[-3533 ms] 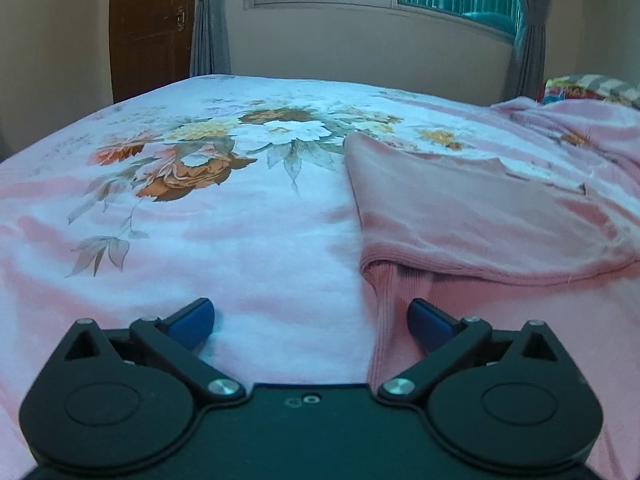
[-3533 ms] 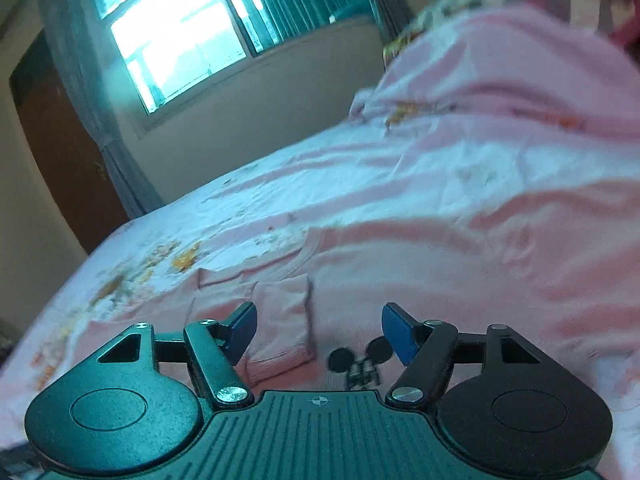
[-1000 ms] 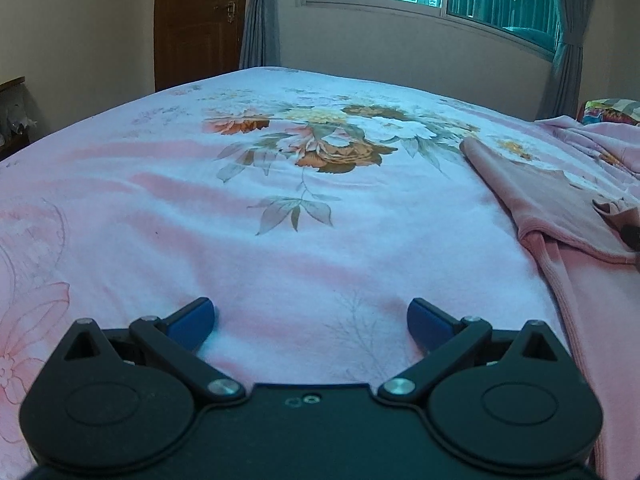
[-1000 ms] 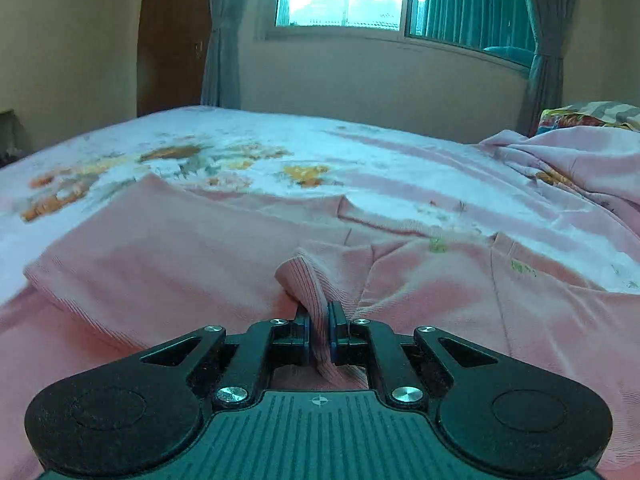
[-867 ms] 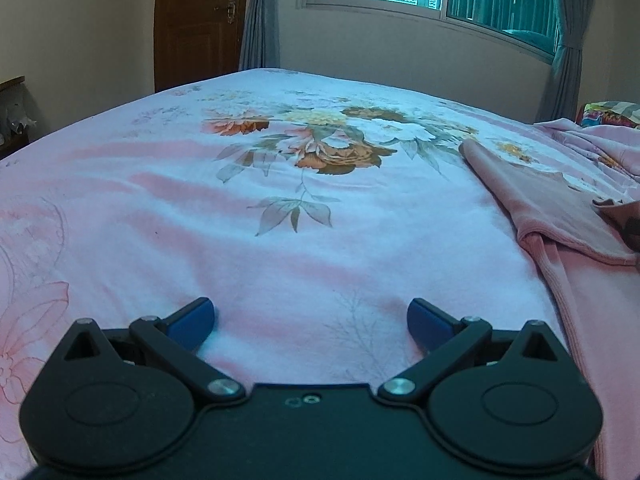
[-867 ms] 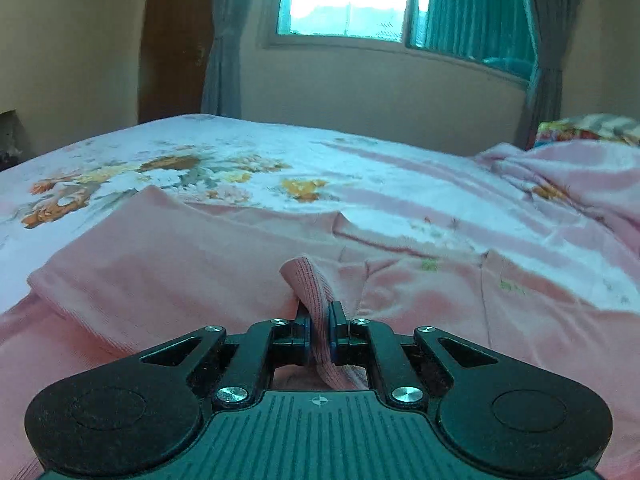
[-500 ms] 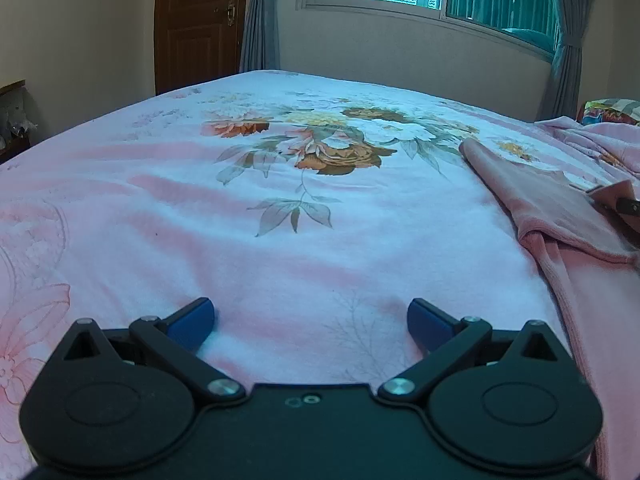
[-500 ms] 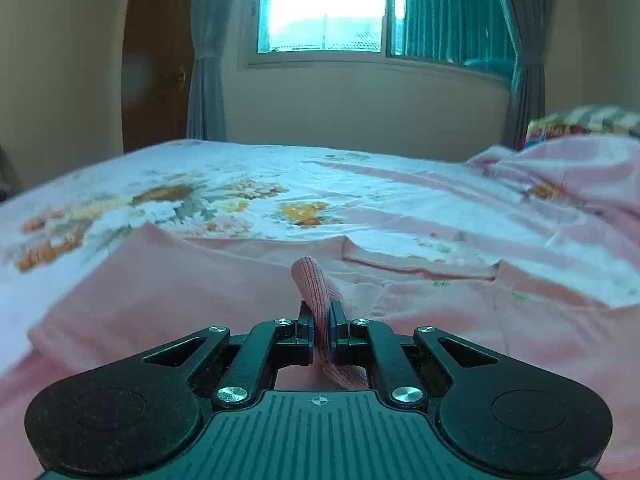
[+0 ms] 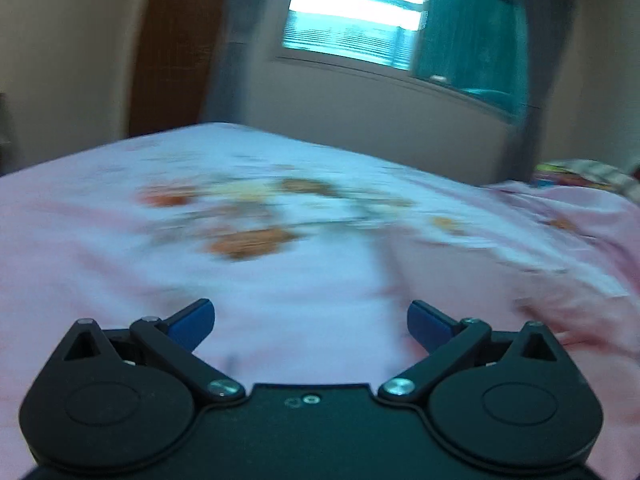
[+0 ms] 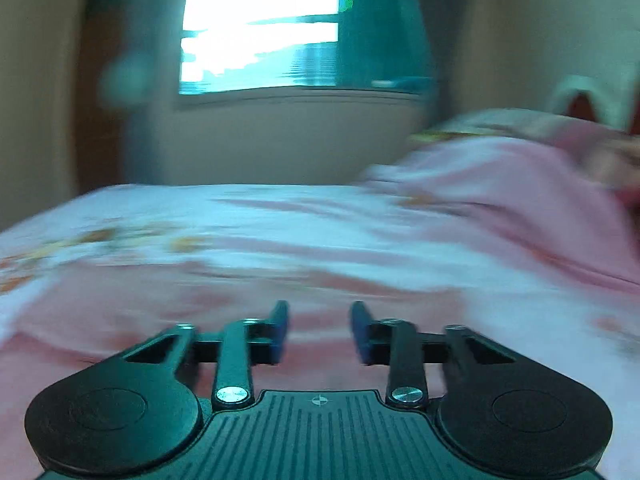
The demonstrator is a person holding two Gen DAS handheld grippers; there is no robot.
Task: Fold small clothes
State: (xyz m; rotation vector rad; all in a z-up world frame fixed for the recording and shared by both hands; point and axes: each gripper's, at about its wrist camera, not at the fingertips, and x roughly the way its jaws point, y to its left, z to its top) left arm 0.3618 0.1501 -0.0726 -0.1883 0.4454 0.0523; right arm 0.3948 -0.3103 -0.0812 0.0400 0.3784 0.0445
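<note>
One blurred pink garment [image 10: 168, 304], seemingly.

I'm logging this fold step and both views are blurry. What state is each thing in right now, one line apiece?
left gripper: open, nothing between its jaws.
right gripper: jaws opening, no cloth pinched between them.
pink garment: lying on the bed, held by neither gripper.
floral bedsheet: spread over the bed.
window: bright with daylight; curtain drawn aside.
</note>
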